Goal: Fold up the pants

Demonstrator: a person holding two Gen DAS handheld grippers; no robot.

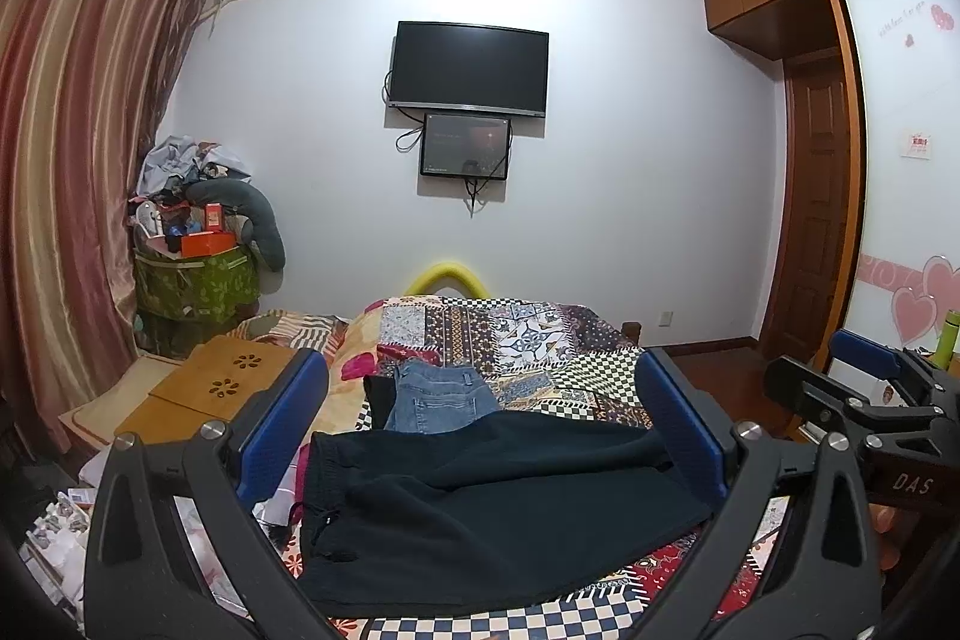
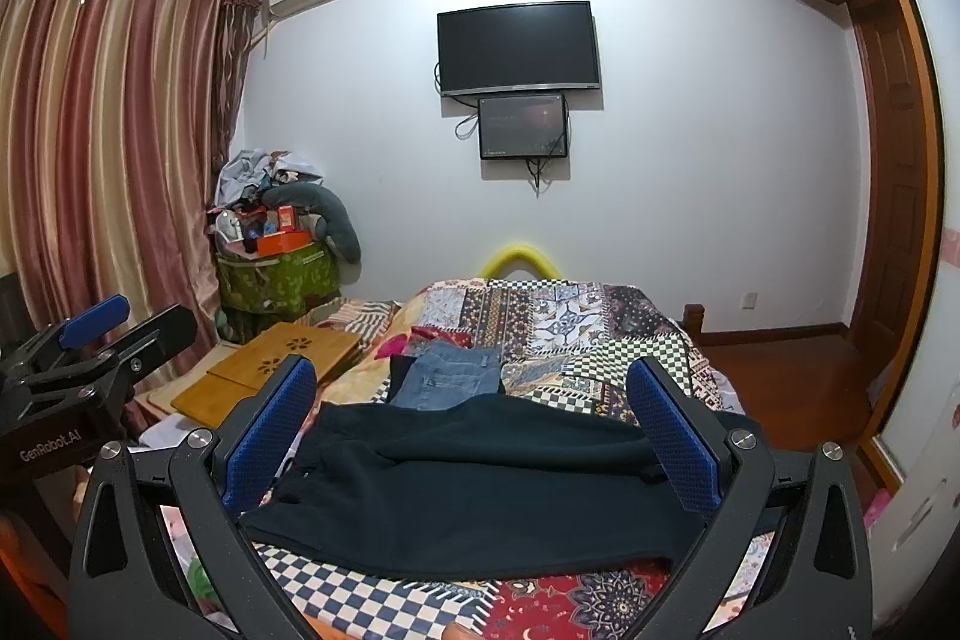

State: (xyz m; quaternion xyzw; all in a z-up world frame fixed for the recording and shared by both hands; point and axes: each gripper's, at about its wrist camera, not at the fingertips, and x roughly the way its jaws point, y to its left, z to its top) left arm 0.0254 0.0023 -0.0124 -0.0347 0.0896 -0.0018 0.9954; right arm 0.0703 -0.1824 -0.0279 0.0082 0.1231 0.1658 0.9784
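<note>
Dark navy pants point(image 1: 492, 508) lie spread on the patchwork bed cover, waistband and drawstring to the left, legs running right; they also show in the right wrist view point(image 2: 480, 484). My left gripper point(image 1: 480, 424) is open and empty, held above the pants with its blue pads wide apart. My right gripper point(image 2: 474, 430) is also open and empty above the pants. The right gripper shows at the right edge of the left wrist view point(image 1: 864, 388). The left gripper shows at the left edge of the right wrist view point(image 2: 102, 340).
Folded blue jeans point(image 1: 441, 397) lie on dark cloth just beyond the pants, also in the right wrist view point(image 2: 450, 379). A wooden lap table point(image 1: 210, 388) sits left of the bed. A cluttered green bin point(image 1: 198, 280) stands by the curtain. A wardrobe point(image 1: 900, 160) is at right.
</note>
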